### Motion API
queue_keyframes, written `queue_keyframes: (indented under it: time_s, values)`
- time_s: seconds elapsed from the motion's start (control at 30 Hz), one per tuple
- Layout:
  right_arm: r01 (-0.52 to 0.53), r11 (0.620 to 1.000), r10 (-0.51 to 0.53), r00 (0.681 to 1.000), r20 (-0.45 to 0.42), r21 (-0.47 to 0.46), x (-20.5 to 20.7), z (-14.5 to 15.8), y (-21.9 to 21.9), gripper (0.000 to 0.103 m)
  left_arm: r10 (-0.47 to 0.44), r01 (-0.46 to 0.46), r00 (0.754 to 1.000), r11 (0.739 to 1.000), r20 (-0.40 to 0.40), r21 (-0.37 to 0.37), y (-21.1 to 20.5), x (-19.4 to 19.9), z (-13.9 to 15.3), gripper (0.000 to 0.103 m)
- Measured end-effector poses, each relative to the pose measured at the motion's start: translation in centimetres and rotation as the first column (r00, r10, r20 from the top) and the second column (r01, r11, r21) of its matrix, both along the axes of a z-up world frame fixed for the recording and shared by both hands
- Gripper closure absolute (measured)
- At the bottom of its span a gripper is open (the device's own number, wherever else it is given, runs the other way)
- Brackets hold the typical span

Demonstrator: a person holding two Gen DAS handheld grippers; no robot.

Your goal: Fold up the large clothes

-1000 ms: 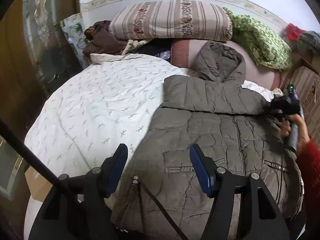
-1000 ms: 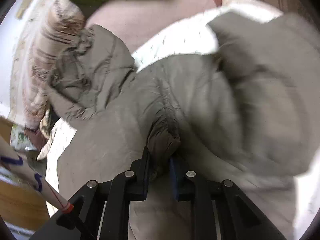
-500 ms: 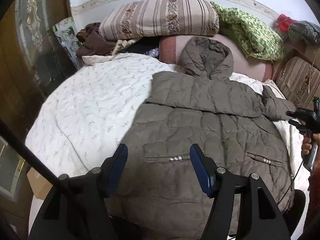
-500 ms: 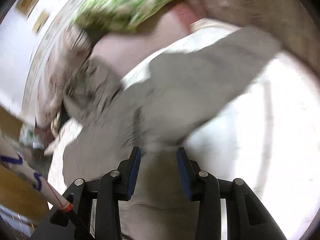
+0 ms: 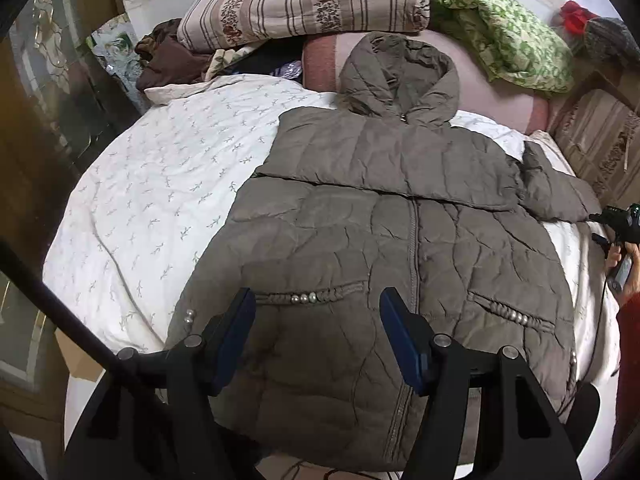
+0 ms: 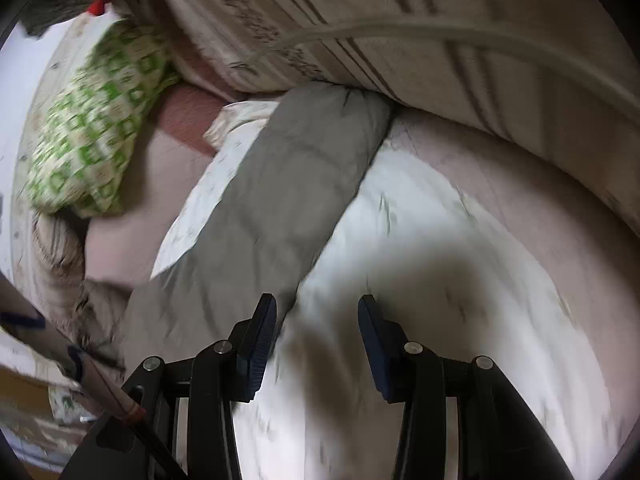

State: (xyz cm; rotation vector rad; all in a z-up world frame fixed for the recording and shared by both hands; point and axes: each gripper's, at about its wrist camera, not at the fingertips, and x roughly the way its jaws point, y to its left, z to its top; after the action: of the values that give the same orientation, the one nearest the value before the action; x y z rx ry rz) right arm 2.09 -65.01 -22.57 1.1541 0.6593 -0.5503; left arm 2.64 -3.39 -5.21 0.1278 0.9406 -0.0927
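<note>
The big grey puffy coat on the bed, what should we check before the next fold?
1. Grey-brown quilted hooded coat lies flat, front up: ok.
2. Front zipper closed: ok.
3. Left claw open, empty: ok.
4. Right claw open, empty: ok.
5. Right sleeve folded in: not ok, lies outstretched on the white leaf-print quilt.
6. Other sleeve tucked under: cannot tell.

Black gripper (image 5: 318,340), blue-padded jaws, red sleeve (image 5: 628,328)

right view motion-blurred — sleeve (image 6: 280,200) stitching unreadable | jacket (image 5: 380,240) hem hidden behind left tool (image 5: 316,336)
</note>
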Motion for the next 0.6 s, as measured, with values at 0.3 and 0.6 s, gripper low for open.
queue_keyframes:
  time_s: [0.3, 0.6]
  values:
    - [0.034, 0.998, -0.037, 0.998, -0.050, -0.056, 4.0, -0.5, -4.2, 0.079, 0.043, -0.042, 0.998, 0.999, -0.056, 0.017, -0.3, 1.7, -1.7, 0.039]
    - [-0.068, 0.946, 0.030, 0.992, -0.122, -0.316, 3.7, 8.3, -0.3, 0.093, 0.010, -0.010, 0.999, 1.000, -0.030, -0.017, 1.1, 0.7, -1.5, 0.040]
